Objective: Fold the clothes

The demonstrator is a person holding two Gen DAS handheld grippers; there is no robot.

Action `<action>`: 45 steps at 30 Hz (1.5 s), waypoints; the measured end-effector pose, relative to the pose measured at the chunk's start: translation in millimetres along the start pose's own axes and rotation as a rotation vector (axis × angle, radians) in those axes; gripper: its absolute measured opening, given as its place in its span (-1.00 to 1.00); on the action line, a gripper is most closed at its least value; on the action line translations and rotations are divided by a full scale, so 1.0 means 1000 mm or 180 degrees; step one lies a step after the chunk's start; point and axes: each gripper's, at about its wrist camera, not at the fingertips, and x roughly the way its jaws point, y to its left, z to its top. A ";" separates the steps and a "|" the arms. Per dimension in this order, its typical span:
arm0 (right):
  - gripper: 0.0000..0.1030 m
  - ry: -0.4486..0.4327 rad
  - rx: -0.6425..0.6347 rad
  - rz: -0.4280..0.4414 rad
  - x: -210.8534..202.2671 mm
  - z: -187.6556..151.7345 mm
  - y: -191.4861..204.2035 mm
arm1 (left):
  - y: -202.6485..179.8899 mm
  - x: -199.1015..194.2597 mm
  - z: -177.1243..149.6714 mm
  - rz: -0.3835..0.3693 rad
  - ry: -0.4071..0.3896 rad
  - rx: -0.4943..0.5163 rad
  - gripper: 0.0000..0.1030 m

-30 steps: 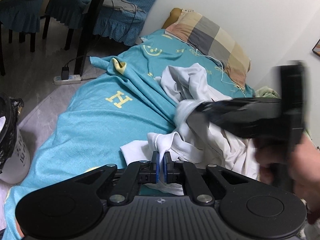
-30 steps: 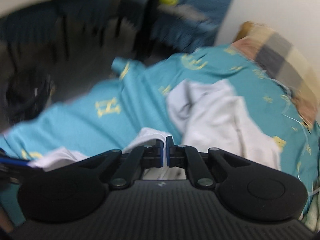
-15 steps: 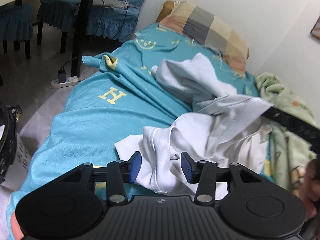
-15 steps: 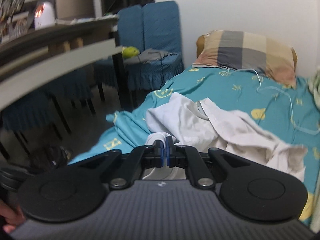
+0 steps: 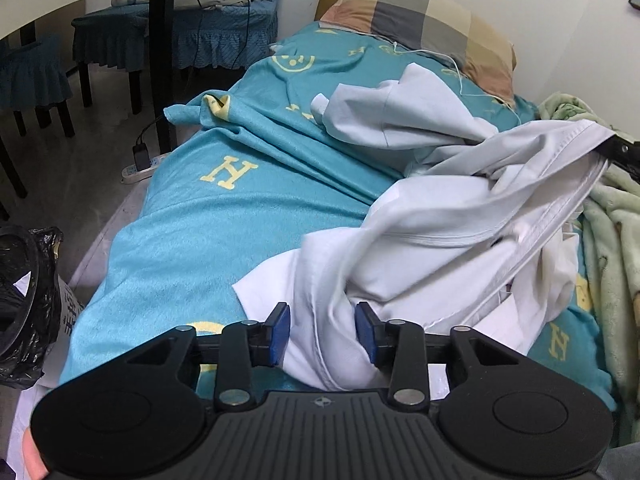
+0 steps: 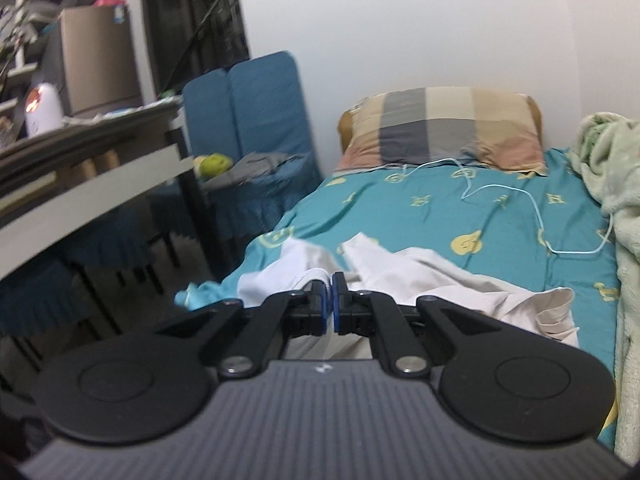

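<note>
White garment (image 5: 432, 240) is heaped on the teal bedsheet (image 5: 192, 240) | left gripper (image 5: 323, 334) jaws are closing around a bunched fold, not yet pinched | right gripper (image 6: 331, 304) is clamped on a hem, held raised | a single layer should be caught before spreading

Black ribbed left gripper (image 5: 323, 334), blue pads (image 5: 280, 332), silver pivot screws.
</note>
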 end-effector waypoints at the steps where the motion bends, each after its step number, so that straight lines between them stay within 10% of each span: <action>1: -0.88 -0.0016 0.0011 -0.0022 0.001 0.000 -0.001 | 0.001 0.000 0.001 -0.0004 -0.0018 -0.0008 -0.42; 6: -0.88 -0.0101 0.0083 -0.0129 0.005 0.000 -0.008 | 0.002 -0.006 0.006 0.0037 -0.0209 -0.0049 -0.93; 23: -0.88 -0.0646 0.0396 -0.0178 -0.066 0.034 0.006 | 0.021 -0.108 0.068 -0.0310 -0.1311 -0.0438 -0.96; 36: -0.89 -0.1665 0.0398 -0.0122 -0.218 0.205 0.036 | -0.062 -0.338 0.186 -0.0717 -0.2557 0.0154 -0.96; 45: -0.88 -0.2260 -0.0110 -0.0141 -0.361 0.285 0.096 | -0.106 -0.514 0.207 -0.0804 -0.3180 0.0344 -0.95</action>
